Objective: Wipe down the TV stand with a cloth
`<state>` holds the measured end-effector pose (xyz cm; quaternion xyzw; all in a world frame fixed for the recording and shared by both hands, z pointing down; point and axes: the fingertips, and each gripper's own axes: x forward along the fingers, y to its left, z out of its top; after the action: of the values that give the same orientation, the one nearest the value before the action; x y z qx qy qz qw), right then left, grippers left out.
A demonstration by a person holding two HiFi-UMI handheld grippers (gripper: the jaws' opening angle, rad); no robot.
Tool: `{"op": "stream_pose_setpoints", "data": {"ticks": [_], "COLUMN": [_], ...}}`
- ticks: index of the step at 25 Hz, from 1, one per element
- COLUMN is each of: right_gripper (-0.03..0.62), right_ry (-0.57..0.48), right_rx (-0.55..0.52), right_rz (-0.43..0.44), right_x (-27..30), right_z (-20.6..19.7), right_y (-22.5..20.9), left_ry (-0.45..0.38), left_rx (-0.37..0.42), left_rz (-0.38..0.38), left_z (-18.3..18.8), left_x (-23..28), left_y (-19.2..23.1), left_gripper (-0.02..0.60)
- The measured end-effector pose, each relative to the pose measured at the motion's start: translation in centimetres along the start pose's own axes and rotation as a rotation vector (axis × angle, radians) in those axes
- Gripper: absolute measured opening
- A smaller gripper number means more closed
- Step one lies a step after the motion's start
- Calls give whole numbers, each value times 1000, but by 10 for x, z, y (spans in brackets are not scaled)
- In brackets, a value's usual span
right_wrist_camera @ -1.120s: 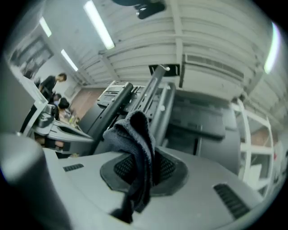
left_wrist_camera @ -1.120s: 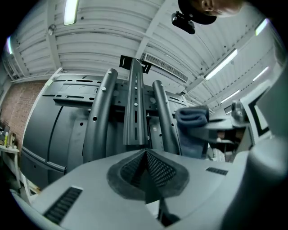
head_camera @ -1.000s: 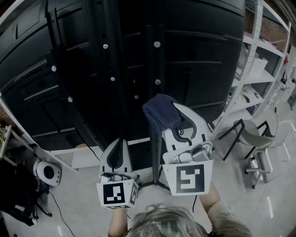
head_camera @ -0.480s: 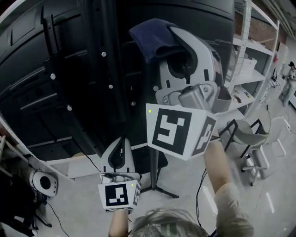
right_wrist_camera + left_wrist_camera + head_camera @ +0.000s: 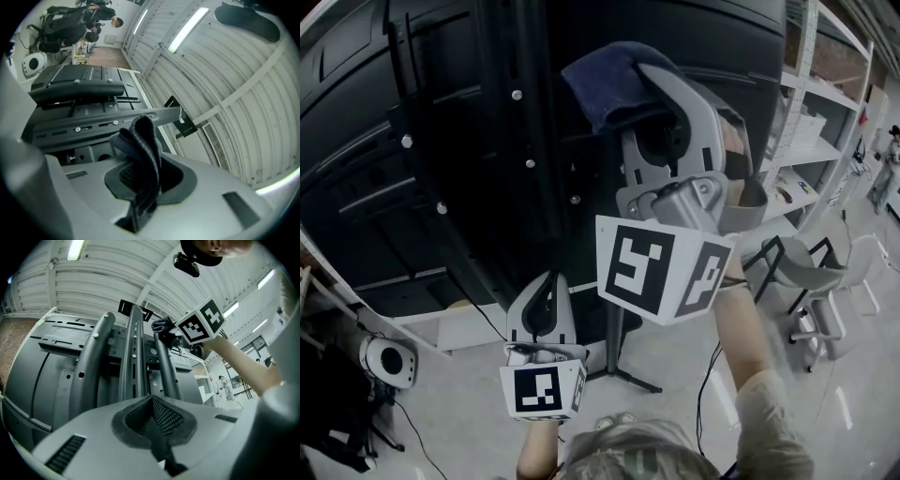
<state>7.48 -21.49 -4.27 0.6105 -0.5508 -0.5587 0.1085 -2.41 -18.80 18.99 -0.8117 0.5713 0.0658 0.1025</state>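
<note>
So the cloth (image 5: pixel 140 150) is a dark blue, soft, floppy thing. It bunches into folds and weighs next to nothing, so I'd guess it takes whatever shape you press it into. It's not slippery or fragile. The only real risk I see is it working loose from the pinch while it's dragged along metal. A grip on a thick folded wad with a good lump left sticking out to do the wiping looks like the way to go, and that's pretty much what's happening here.

The right gripper (image 5: pixel 143 183) has its jaws clamped on the cloth's middle fold, with the bundle poking out past the tips. In the head view it's raised high, and the cloth is at the upper part of the TV stand (image 5: pixel 546 141), on its right-hand upright. It looks like contact, but I can't swear to it.

The left gripper (image 5: pixel 542 286) hangs low and near, with its jaws closed together on nothing and pointed at the stand's uprights.
</note>
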Motion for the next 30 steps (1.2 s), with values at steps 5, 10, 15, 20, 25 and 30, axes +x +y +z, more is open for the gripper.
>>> {"op": "stream_pose_setpoints", "data": {"ticks": [5,10,15,20,25,30], "right_gripper": [57,57,57,57,57,57], "right_ry": [14,29,50,68,86,109], "right_rx": [-8,-10,-20,-26,-22,27], "right_rz": [60,73,116,142,170,212], "right_x": [-11,-20,-25,-35,-45,-55], "right_z": [-5,-11,-16,-22,-29,-34], "right_y": [16,26,43,55,68,79], "left_ry": [20,24,24,39,53,77], "left_rx": [-4,-10,-19,-21,-23,-18], "left_rz": [-10,-13,-10,-13,-8,-8], "left_z": [-5,-8,-10,-17,-23,-32], "left_x": [-2,-3,-4,-4,-5,-6], "left_y": [-4,-3,-1,-4,-2,-2], "left_gripper": [15,15,15,15,15,15]}}
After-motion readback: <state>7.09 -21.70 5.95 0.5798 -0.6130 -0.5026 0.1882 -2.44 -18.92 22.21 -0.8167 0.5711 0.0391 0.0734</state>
